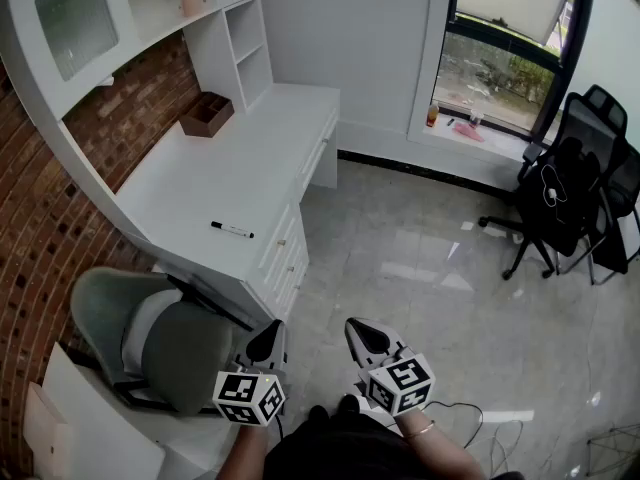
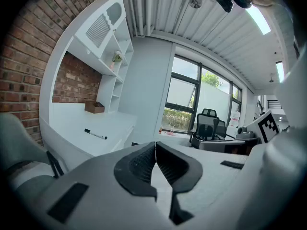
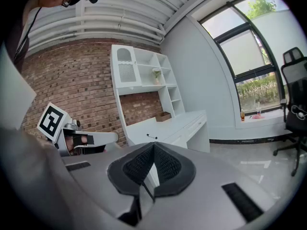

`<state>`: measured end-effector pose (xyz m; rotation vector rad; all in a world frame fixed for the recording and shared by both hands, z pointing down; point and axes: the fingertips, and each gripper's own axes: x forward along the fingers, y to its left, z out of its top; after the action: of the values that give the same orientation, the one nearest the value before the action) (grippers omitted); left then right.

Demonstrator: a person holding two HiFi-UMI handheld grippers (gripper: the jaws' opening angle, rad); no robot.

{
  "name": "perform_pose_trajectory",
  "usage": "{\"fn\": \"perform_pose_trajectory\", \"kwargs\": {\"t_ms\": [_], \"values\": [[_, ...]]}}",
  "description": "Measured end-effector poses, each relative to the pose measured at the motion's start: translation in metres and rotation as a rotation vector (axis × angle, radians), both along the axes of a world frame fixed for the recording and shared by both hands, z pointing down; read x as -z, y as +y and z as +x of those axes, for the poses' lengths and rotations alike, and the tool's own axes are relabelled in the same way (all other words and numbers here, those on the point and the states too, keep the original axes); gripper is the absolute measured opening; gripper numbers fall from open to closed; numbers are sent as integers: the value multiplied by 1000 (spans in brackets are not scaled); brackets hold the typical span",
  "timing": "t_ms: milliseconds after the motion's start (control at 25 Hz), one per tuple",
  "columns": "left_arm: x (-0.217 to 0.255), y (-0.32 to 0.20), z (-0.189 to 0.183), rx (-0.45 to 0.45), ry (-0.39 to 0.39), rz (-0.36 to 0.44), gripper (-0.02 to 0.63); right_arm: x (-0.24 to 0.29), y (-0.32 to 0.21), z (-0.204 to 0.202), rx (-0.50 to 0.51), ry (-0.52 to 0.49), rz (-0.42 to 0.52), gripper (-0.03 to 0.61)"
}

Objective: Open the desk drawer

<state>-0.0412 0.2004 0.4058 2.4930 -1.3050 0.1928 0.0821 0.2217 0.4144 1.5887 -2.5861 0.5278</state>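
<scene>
The white desk [image 1: 230, 173] runs along the brick wall, with a stack of shut drawers [image 1: 285, 258] on its front face near me. In the right gripper view the drawers [image 3: 191, 128] lie ahead, well beyond the jaws. My left gripper [image 1: 267, 341] is low in the head view, beside the grey-green chair; its jaws are shut with nothing between them [image 2: 156, 146]. To its right my right gripper [image 1: 360, 330] is also shut and empty [image 3: 153, 146]. Both are well short of the drawers and touch nothing.
A black marker [image 1: 232, 230] lies on the desk top, and a brown box [image 1: 207, 114] sits at its far end. A grey-green chair [image 1: 160, 340] stands at the desk beside my left gripper. Black office chairs [image 1: 575, 193] stand by the window. The tiled floor [image 1: 420, 268] spreads between them.
</scene>
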Motion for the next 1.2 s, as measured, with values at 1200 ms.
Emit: {"fn": "perform_pose_trajectory", "kwargs": {"t_ms": [1200], "values": [[-3, -27, 2, 82, -65, 8, 12, -14, -32, 5, 98, 7, -1, 5]]}}
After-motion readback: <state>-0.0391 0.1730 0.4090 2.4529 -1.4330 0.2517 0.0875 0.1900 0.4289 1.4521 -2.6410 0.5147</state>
